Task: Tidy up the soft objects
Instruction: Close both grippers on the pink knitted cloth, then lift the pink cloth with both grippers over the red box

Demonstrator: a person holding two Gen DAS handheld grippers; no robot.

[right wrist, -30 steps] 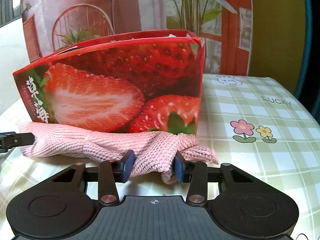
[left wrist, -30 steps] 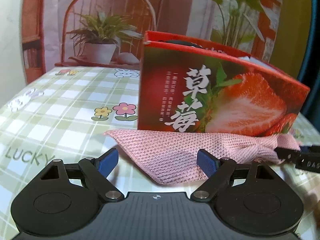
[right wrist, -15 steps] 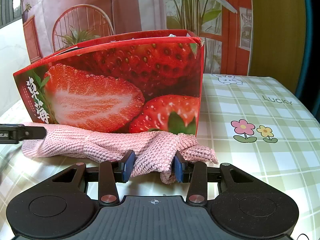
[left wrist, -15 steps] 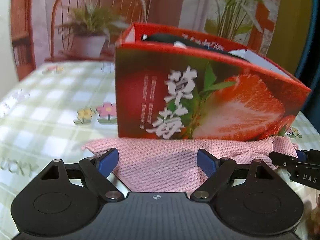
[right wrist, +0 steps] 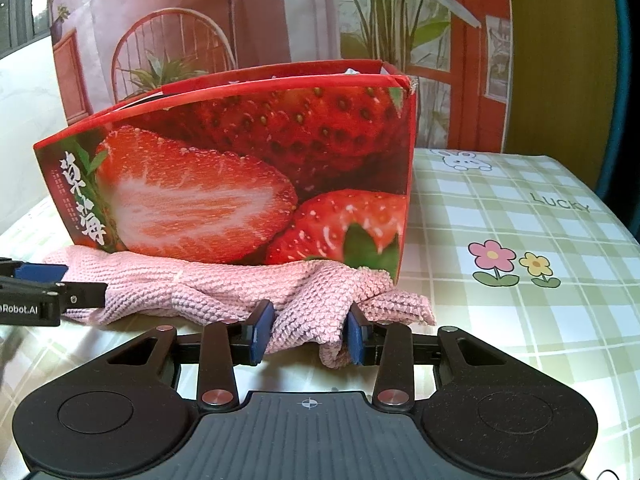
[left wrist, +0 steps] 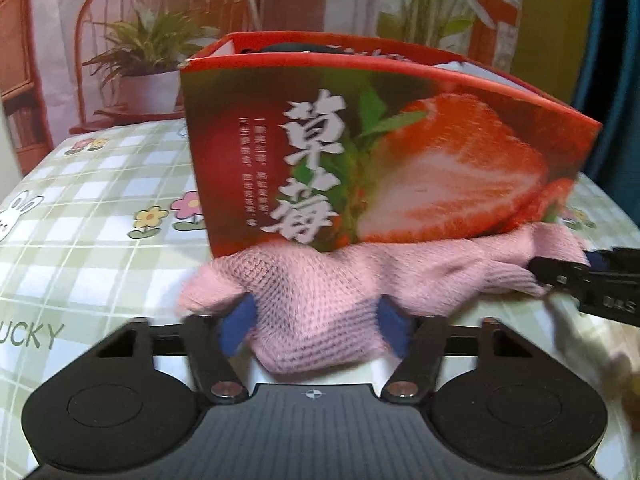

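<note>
A pink knitted cloth (left wrist: 320,296) lies on the table against the front of a red strawberry-print box (left wrist: 400,152). My left gripper (left wrist: 314,330) has closed on the cloth's left end, which bunches between its blue pads. My right gripper (right wrist: 308,334) is shut on the cloth's right end (right wrist: 312,304). The box (right wrist: 240,176) stands upright behind the cloth, open at the top, with dark and white items partly visible inside. Each gripper's tip shows at the edge of the other's view.
The table has a green checked cloth (right wrist: 520,240) with flowers, rabbits and "LUCKY" print. A backdrop with a chair and potted plants (left wrist: 152,60) hangs behind. Open tabletop lies left of the box (left wrist: 100,200) and right of it (right wrist: 520,320).
My left gripper moved forward onto the cloth's left end and closed on it, bunching the fabric. My right gripper kept its hold on the right end and stayed in place.
</note>
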